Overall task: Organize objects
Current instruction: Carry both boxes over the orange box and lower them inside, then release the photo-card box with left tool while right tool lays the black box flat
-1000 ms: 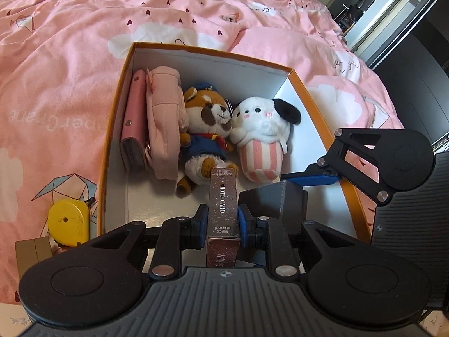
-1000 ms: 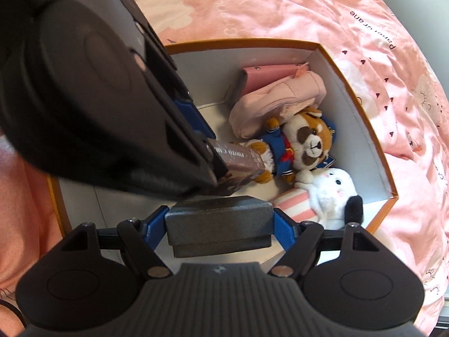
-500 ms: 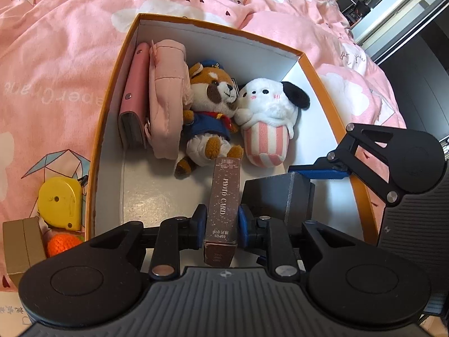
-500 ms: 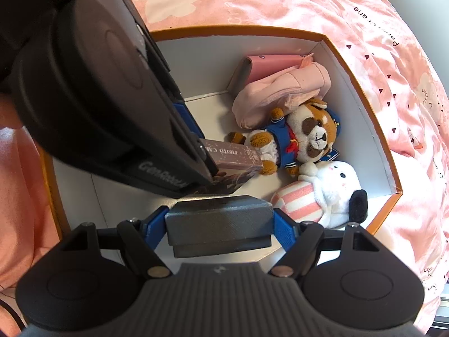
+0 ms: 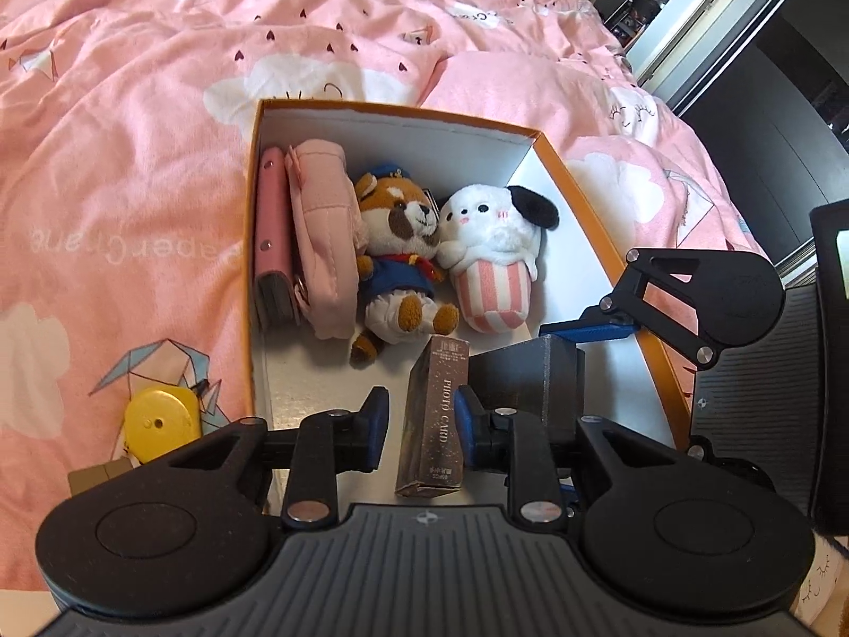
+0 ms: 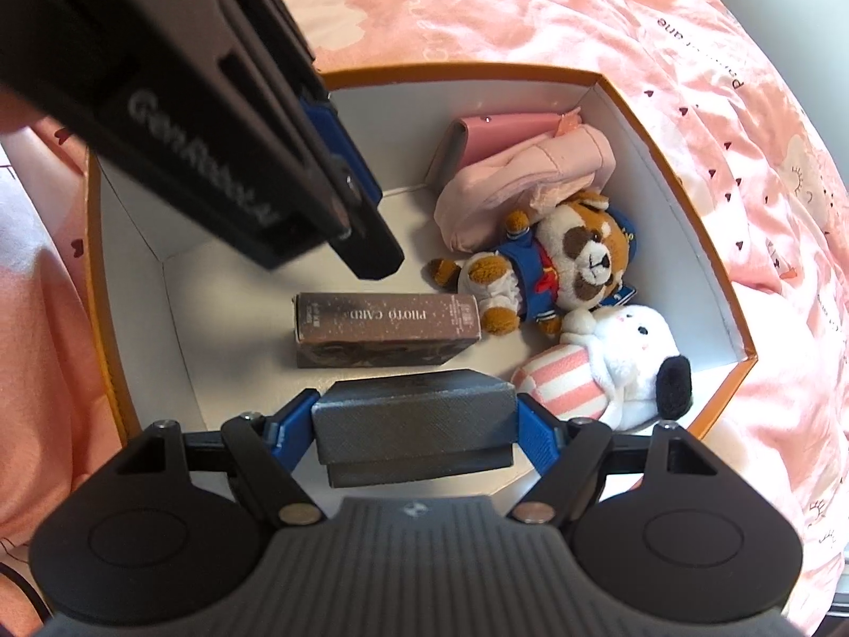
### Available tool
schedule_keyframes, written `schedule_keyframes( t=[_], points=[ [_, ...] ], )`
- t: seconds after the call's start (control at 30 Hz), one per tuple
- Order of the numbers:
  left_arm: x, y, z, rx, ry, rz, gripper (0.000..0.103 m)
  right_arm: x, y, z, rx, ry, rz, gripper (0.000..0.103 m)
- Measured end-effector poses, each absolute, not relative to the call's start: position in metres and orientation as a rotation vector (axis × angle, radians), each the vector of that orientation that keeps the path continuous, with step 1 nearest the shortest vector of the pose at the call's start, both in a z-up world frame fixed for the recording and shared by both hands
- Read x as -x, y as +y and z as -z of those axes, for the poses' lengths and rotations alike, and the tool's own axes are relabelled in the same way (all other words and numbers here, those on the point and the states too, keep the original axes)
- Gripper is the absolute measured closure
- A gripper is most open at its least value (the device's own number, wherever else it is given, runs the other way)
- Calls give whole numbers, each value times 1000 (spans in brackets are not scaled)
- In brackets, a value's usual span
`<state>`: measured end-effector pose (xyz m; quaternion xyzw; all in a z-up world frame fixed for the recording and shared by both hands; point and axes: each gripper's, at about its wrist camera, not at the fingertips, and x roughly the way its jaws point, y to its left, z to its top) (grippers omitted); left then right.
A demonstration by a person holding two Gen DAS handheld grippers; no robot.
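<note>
An orange-rimmed white box [image 5: 253,244] lies on the pink bedding. It holds a pink wallet [image 5: 273,244], a pink pouch [image 5: 321,233], a red panda plush [image 5: 400,260] and a white dog plush [image 5: 496,255]. A brown photo card box [image 5: 436,414] rests on the box floor; it also shows in the right wrist view [image 6: 387,326]. My left gripper [image 5: 419,419] is open around it, with a gap on the left side. My right gripper [image 6: 416,424] is shut on a dark grey box [image 6: 416,419], held low inside the orange box, beside the card box.
A yellow tape measure [image 5: 159,422] and a small tan box [image 5: 87,478] lie on the bedding left of the orange box. Pink duvet [image 5: 132,106] surrounds it. A dark chair [image 5: 828,318] stands at the right.
My left gripper has opened and let go of the photo card box, which now rests on the box floor. The left gripper has lifted back a little. The right gripper still holds the grey box.
</note>
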<state>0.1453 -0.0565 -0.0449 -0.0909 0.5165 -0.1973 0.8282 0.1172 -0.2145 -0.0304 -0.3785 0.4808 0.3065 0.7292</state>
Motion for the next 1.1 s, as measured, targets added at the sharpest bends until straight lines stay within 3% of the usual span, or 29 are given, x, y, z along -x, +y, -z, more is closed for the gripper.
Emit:
schedule_keyframes(
  t=[0.47,0.57,0.67,0.87,1.0,1.1],
  points=[
    [-170,-100,73,101,1134,526,73,-109,-226,25,815,1062,-645,25],
    [-174,-101,74,88,1141,517,91,-109,-226,28,801,1064,-642,25],
    [-175,-95,74,70,1164,506,97,-112,-227,31,792,1062,-646,25],
    [-172,-89,72,-15,1176,446,97,-112,-227,31,768,1045,-655,25],
    [-173,-86,66,91,1153,524,94,-113,-226,31,777,1052,-651,25],
    [-174,-97,67,80,1142,541,81,-113,-228,28,779,1050,-647,25]
  ],
)
